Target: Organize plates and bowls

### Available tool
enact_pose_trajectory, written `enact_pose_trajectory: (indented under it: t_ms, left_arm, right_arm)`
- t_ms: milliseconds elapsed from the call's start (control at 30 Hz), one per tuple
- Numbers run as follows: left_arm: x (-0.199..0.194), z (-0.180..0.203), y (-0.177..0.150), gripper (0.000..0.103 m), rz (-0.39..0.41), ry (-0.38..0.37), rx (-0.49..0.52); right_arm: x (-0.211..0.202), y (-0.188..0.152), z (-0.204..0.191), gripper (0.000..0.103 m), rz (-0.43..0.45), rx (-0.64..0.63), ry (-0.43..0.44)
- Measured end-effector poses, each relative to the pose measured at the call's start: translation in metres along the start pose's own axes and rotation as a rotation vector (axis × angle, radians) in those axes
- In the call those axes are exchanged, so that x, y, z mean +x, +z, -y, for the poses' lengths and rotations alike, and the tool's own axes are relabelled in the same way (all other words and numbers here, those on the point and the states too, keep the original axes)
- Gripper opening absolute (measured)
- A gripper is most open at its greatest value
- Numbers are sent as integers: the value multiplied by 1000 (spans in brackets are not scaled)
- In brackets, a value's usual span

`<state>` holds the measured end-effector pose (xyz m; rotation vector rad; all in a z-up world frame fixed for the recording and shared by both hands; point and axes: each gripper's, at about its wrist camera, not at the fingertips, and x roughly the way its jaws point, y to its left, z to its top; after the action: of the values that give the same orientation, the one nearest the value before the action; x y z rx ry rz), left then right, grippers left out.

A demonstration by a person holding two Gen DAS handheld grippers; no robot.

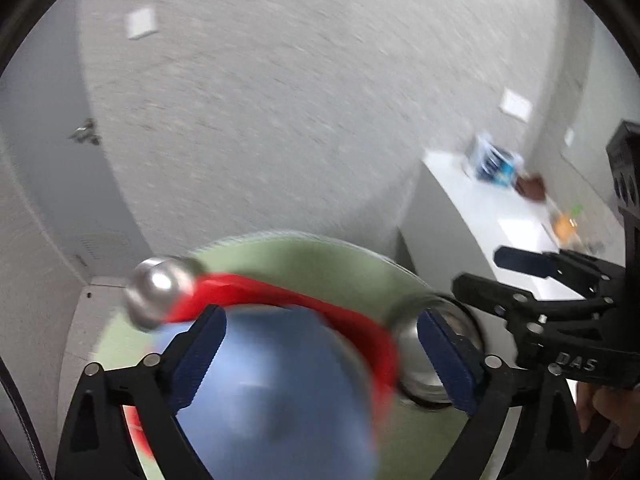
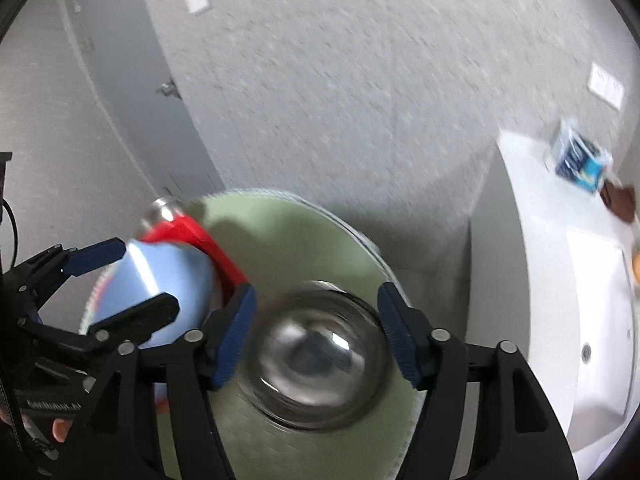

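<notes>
Two round shiny steel bowls point(image 1: 158, 292) point(image 2: 316, 354) — one at ten o'clock, one at three — one blue bowl point(image 1: 276, 392), one red plate point(image 1: 280, 300), one pale green plate point(image 2: 288, 236).

Both my views are smeared with motion blur under soft, even indoor light. Glare glints off the steel bowl point(image 2: 316, 356), and the fisheye bends everything toward dark, vignetted corners.

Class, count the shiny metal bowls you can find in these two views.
2: one metal bowl between the right gripper's fingers on the green surface, another at its far-left edge beside the red piece. Blur may hide more.
</notes>
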<state>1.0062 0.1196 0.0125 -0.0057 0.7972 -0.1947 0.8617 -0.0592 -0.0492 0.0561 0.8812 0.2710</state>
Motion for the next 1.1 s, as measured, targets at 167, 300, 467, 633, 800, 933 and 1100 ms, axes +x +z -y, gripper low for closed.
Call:
enact_pose_trajectory:
  t_ms: [167,300,467,633,800,933,1100]
  left_arm:
    - [-13,-94,-1,96,13,97,-91]
    - [-8,-164,-7,96,-13,160,-170]
    - [21,-222,-15,96,-81,167,-240]
    - [70,-268,-15,94,-165,145,-287]
    - [128,-288,-9,83,-250,97,-322]
    - [158,-295,-7,69,-291,61,-326]
    - [195,-296,4,25,-331,15,-320]
  right_arm:
    - [28,37,-73,70,-14,-57,73]
    - [70,64,-123,71,-59,-95,110]
    - [137,87,-173,71,-157,-138,116]
    - [203,97,-189,71,-289,-156,88]
    - [254,97,-182,71,-413,-122,63]
    - [272,94,-180,67,-463,-132,59]
    - [289,90,-177,32,-521,-138,82]
